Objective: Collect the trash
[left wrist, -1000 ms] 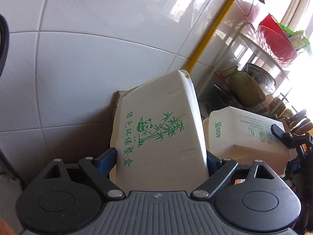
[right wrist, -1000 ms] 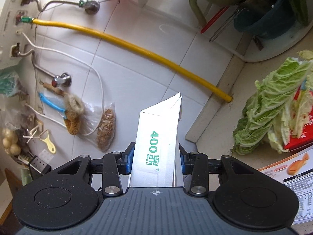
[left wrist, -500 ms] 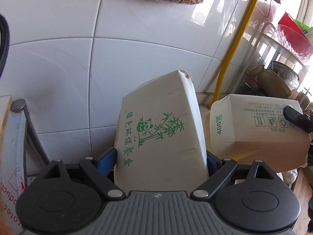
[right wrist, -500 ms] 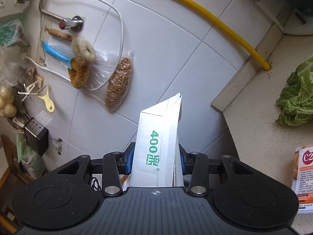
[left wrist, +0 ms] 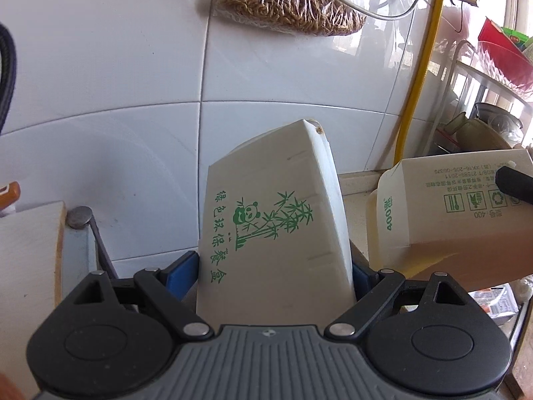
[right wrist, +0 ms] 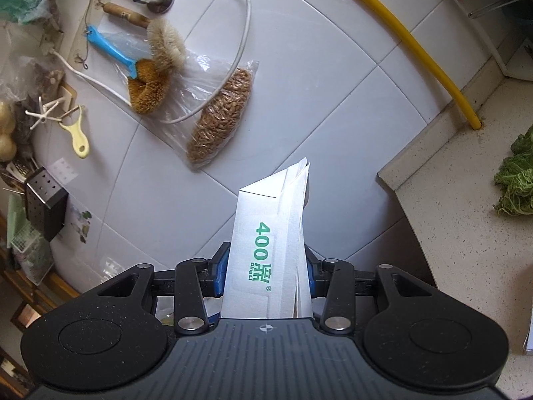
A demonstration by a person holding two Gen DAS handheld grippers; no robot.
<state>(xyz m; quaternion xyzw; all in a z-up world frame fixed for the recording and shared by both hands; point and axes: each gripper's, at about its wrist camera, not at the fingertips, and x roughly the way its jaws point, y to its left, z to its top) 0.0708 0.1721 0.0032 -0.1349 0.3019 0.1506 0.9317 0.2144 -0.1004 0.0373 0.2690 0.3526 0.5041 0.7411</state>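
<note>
Gripping a panda box (left wrist: 273, 233), left tool (left wrist: 276, 266); right tool (right wrist: 265, 273) clamps carton (right wrist: 266, 253)

Cabbage (right wrist: 516, 183) cut off at edge

Right claw (right wrist: 266, 276) clamped on white "400" carton (right wrist: 266, 250), tiled wall (right wrist: 316, 83) beyond, bagged grain (right wrist: 220, 123) far left, bench (right wrist: 466, 216) right

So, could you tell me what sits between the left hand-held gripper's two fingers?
In the left wrist view, the panda-printed takeaway box fills the gap of the left hand-held gripper.
</note>
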